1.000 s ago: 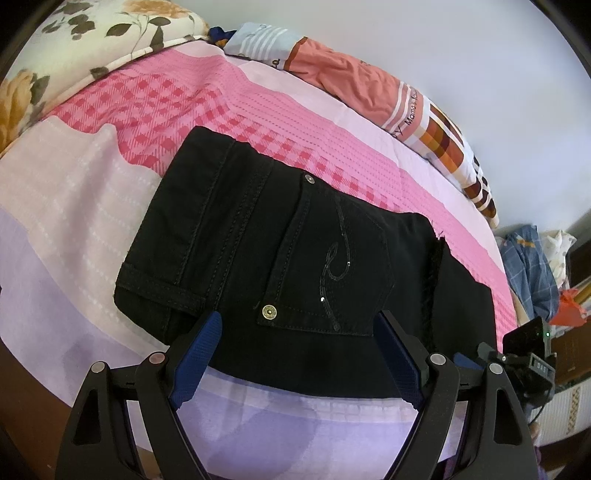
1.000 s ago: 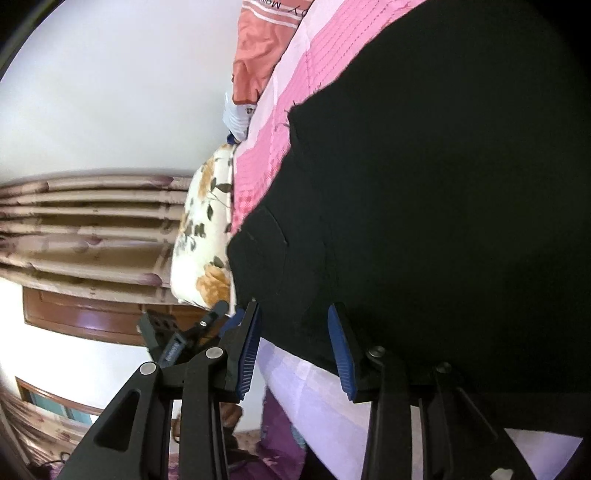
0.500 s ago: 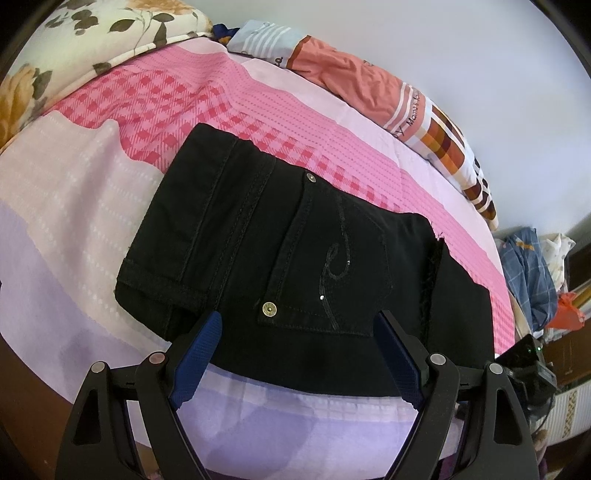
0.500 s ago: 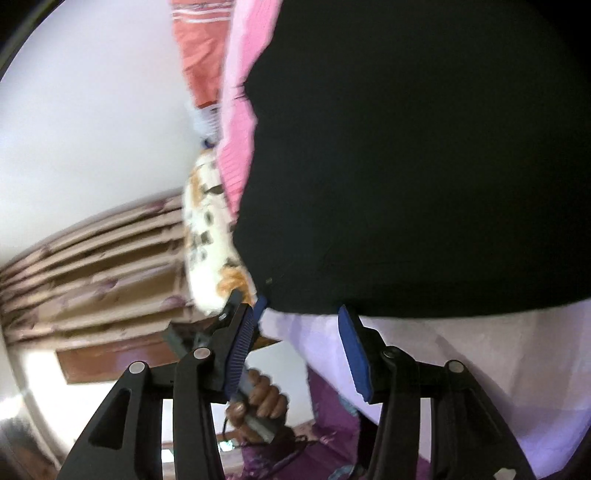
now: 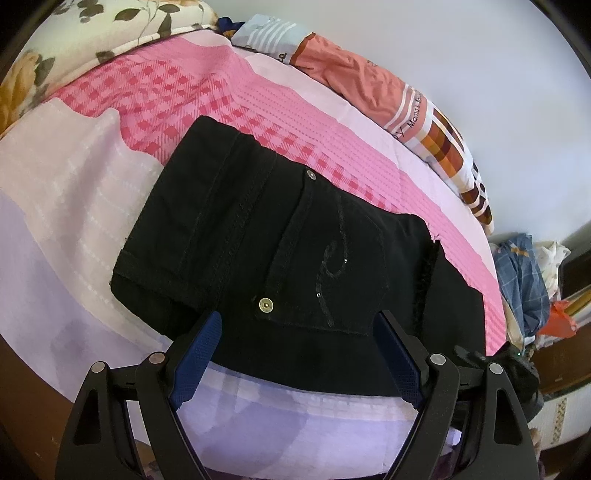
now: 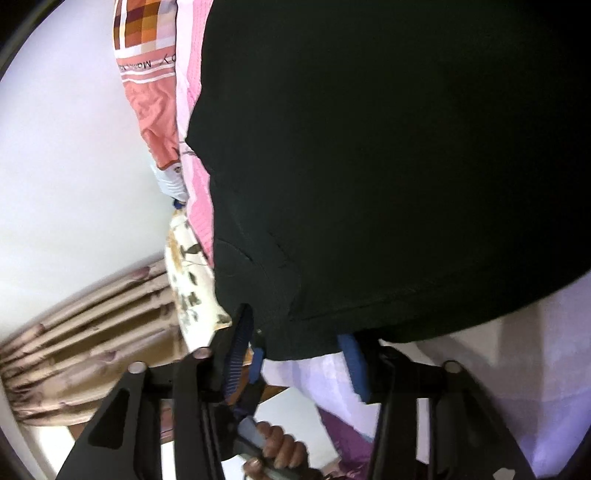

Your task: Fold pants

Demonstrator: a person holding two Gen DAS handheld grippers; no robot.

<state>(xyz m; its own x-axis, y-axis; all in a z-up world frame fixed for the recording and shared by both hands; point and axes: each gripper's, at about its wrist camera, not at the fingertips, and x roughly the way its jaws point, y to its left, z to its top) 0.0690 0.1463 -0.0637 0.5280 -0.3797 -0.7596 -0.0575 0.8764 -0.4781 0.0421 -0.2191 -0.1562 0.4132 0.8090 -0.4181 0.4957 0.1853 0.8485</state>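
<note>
Black pants [image 5: 295, 251] lie folded on the pink and lilac bedspread [image 5: 92, 206], back pocket up. My left gripper [image 5: 298, 352] hovers over their near edge, open wide, with a blue pad on either side and neither one touching. In the right wrist view the pants [image 6: 388, 166] fill most of the picture. My right gripper [image 6: 295, 350] is at their near corner with its jaws closing. The fabric's edge lies between the blue pads, and I see no pinch in the cloth. The right gripper also shows as a dark shape [image 5: 498, 365] at the pants' right end.
A floral pillow [image 5: 74, 33] and an orange patterned blanket [image 5: 369, 81] lie along the bed's far side by the wall. Piled clothes [image 5: 524, 280] sit to the right of the bed. A hand [image 6: 280, 454] grips a handle below the bed edge. Curtains [image 6: 92, 332] hang at the left.
The right gripper rolled and sank to the pants' near edge, and its jaws narrowed around the fabric. The left gripper stayed open in the same place.
</note>
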